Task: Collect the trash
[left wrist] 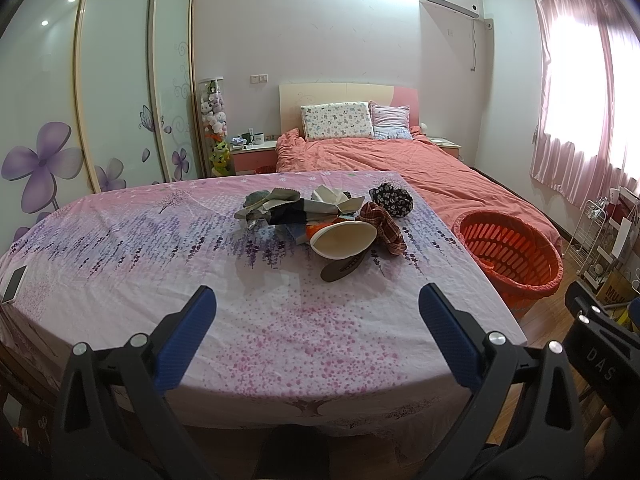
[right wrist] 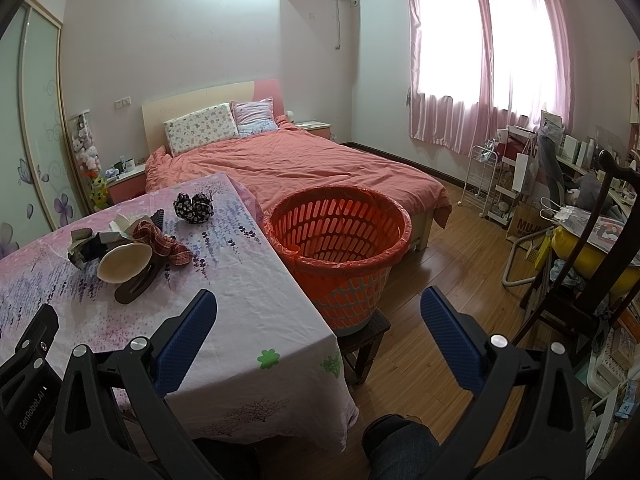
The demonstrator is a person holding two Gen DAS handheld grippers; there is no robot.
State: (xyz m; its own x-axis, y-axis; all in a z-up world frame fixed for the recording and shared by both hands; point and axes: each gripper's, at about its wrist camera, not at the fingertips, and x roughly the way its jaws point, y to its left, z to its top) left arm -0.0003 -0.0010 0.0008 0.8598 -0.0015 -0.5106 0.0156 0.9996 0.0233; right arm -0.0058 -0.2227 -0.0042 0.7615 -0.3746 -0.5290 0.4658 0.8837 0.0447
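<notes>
Both claws are held spread wide and empty above the near edge of the bench (left wrist: 120,280). The left claw (left wrist: 316,312) faces the pile (left wrist: 320,216), which lies at 12 o'clock of it, well apart. The right claw (right wrist: 318,316) points toward the basket (right wrist: 340,240), with the pile at its 10 o'clock.

The step in hand is judged to be the first reach. The pile is loose and mixed: fabric scraps, a cream cup-shaped piece (left wrist: 344,240), a plaid scrap (left wrist: 380,224), a dark floral piece (left wrist: 392,198) and a brown flat piece (left wrist: 340,270). One item should be taken at a time. An outlying piece is best chosen first, so that the heap is not dragged. The fingers should be closed on an edge or fold, not pressed flat into the cloth, as the bench cover may be pinched and pulled.

The basket stands on a stool (right wrist: 368,332), just beside the bench at its right edge. It is lined with a red bag. No trash is seen inside; its bottom is only partly visible.
</notes>
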